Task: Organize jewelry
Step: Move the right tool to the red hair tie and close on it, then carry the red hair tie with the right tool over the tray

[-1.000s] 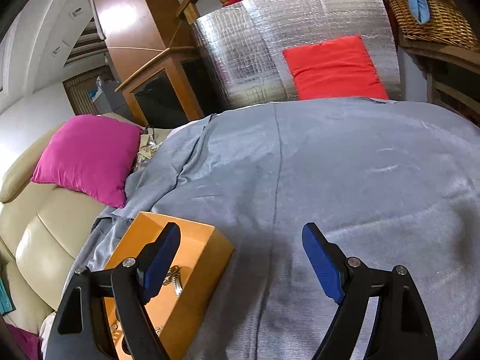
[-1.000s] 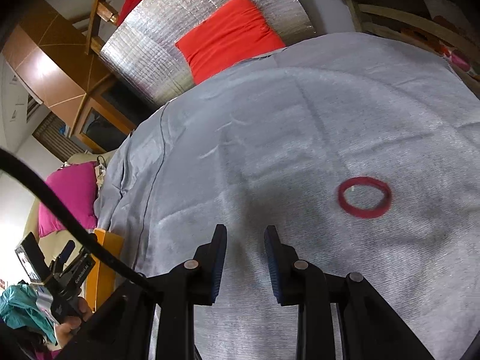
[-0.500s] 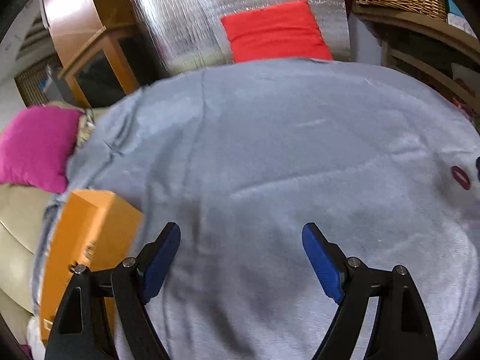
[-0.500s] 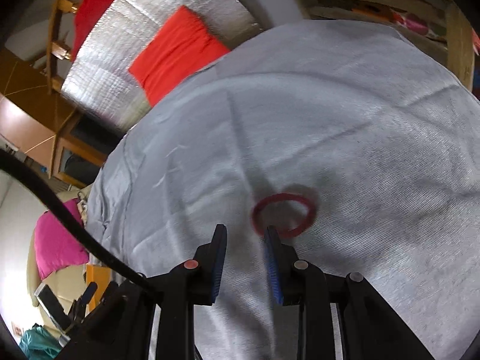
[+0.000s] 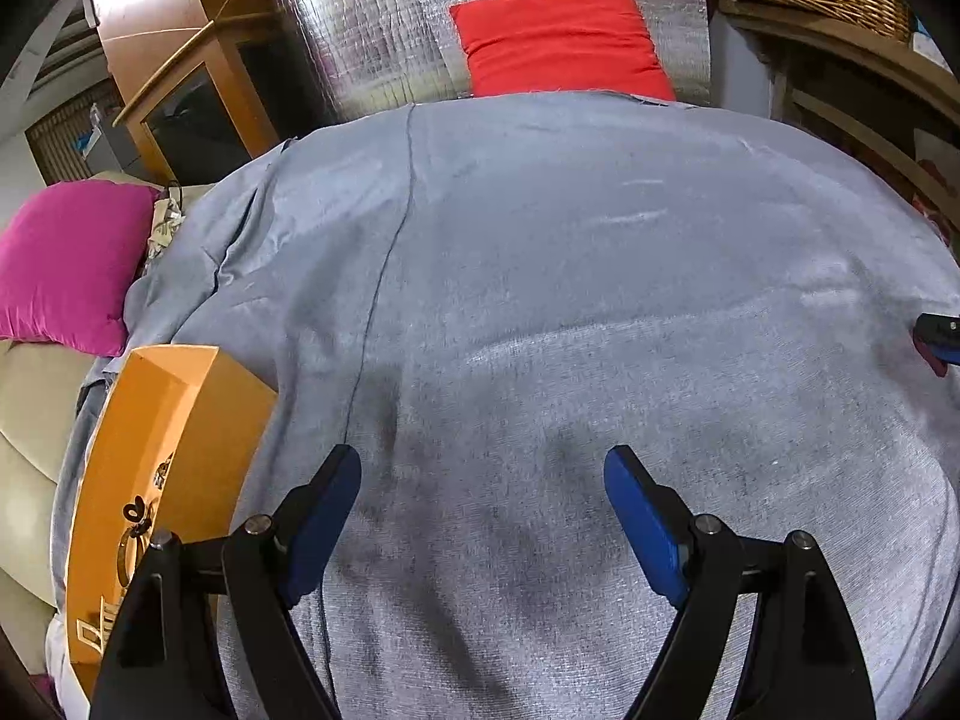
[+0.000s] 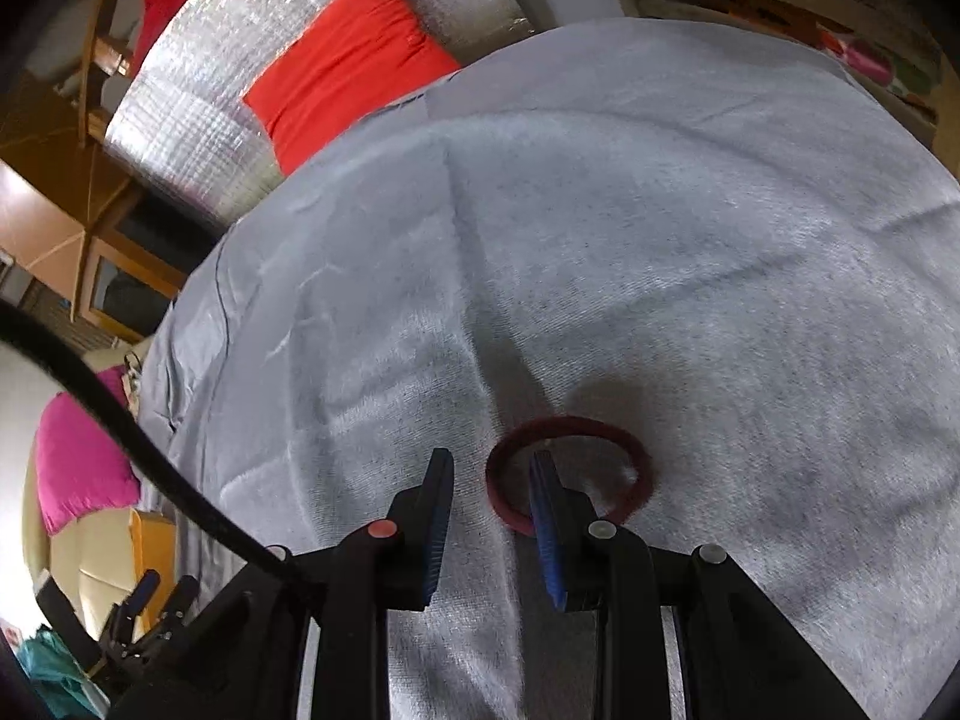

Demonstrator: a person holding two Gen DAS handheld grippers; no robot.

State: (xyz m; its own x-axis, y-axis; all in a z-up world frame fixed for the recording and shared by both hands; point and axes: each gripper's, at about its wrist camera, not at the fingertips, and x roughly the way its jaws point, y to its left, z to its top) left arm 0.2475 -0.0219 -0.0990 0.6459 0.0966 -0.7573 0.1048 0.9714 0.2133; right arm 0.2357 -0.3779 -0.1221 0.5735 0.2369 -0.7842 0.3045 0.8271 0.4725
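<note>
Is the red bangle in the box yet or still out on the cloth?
Out. The bangle lies flat on the grey cloth, with one finger of the right gripper over its ring, far from the orange box.

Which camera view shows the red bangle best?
The right wrist view: the red bangle lies whole on the grey cloth, one finger of the right gripper inside it. The left wrist view shows only a sliver at its right edge.

red bangle [image 6: 567, 474] near rim hidden behind right gripper [image 6: 491, 480], orange box [image 5: 150, 480] contents indistinct
</note>
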